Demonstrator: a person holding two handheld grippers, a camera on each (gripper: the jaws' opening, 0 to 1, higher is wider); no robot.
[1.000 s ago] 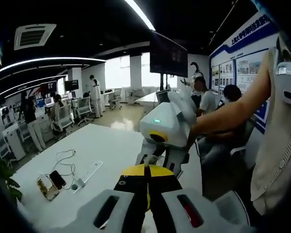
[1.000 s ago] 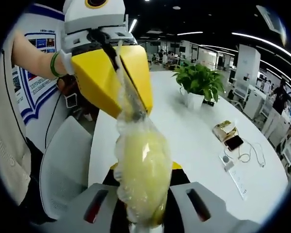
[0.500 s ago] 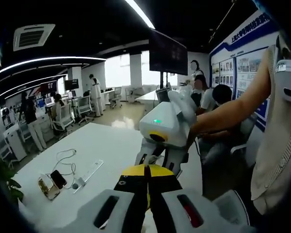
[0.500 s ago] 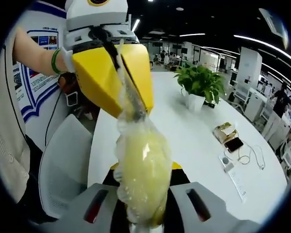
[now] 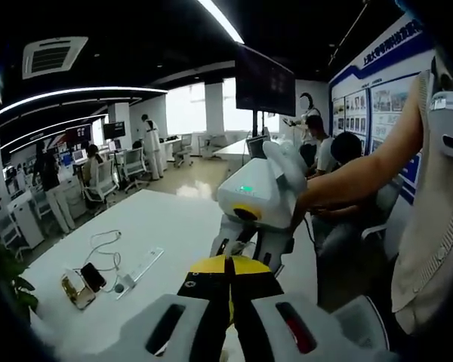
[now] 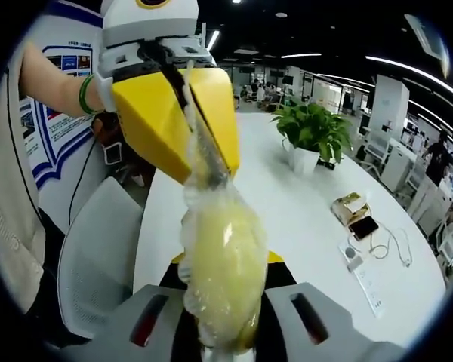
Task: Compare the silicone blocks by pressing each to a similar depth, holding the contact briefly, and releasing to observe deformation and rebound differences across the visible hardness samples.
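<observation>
Right gripper view showed both tools, left tool [image 6: 211, 177] and right tool [image 6: 223, 343], clamped on a pale yellow silicone block [image 6: 223, 264] above the white surface [image 6: 302, 219]; advice: squeeze evenly, release slowly.

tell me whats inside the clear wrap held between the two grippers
A pale yellow soft lump shows through the crinkled clear wrap. The left gripper pinches the wrap's far end, and the right gripper clamps the near end. Its shape between the jaws is covered.
</observation>
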